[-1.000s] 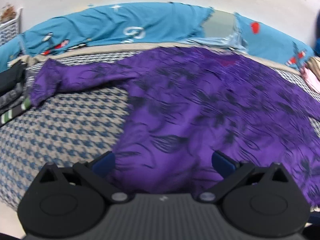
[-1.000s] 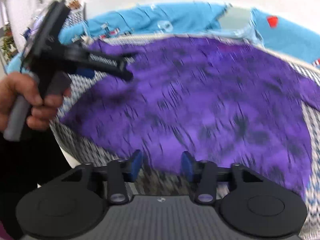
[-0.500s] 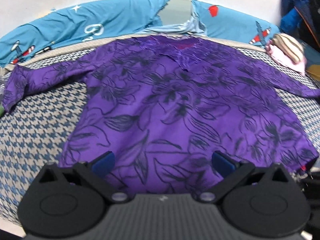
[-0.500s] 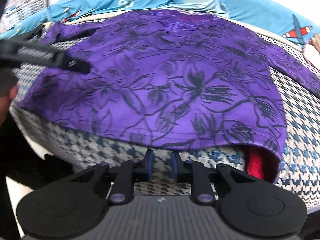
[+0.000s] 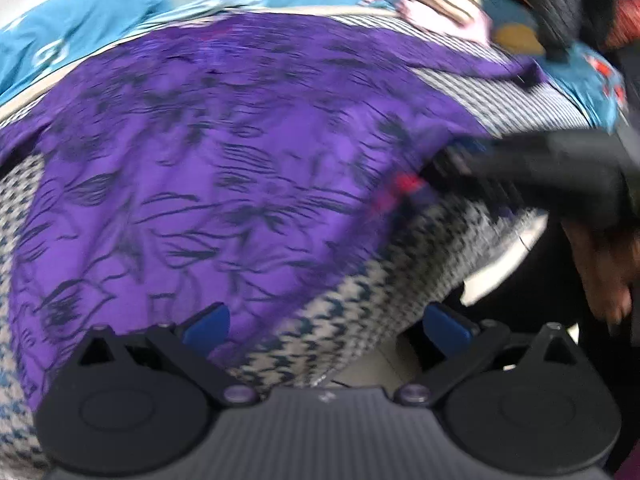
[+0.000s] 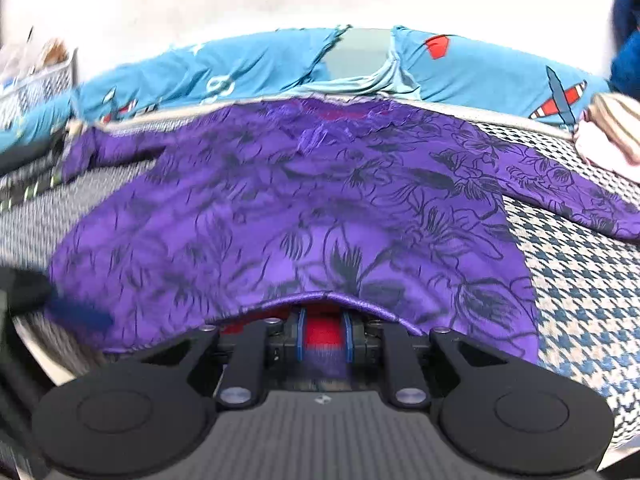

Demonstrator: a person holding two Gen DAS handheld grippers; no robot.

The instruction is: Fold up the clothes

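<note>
Right claw (image 6: 324, 338) is clamped on the near hem of the purple shirt (image 6: 304, 216); blue pads nearly together w/ purple cloth and a red inner layer pinched between them. Hem arches up just over my fingertips, so the contact spot itself is partly hidden under the fold. Ahead of the claw the shirt spreads flat across the houndstooth bedspread (image 6: 576, 280), one sleeve running off to the right, the other to the left where blur eats the detail. Beyond the collar lie blue printed pillows (image 6: 248, 72). Striped bundle (image 6: 612, 120) far right, cut off by the frame edge.

Left claw (image 5: 326, 326) is spread wide, nothing between the pads (image 5: 208, 322). Left pad sits over the shirt's near edge, right pad past the bedspread's edge; can't tell if either touches fabric. Whole left view is smeared by motion. Off to its right I see the right claw as a dark blur at the shirt's hem corner, a red patch showing there, and my right hand (image 5: 600, 268) below it, partly cropped. Dark items top right too blurred to ID.
</note>
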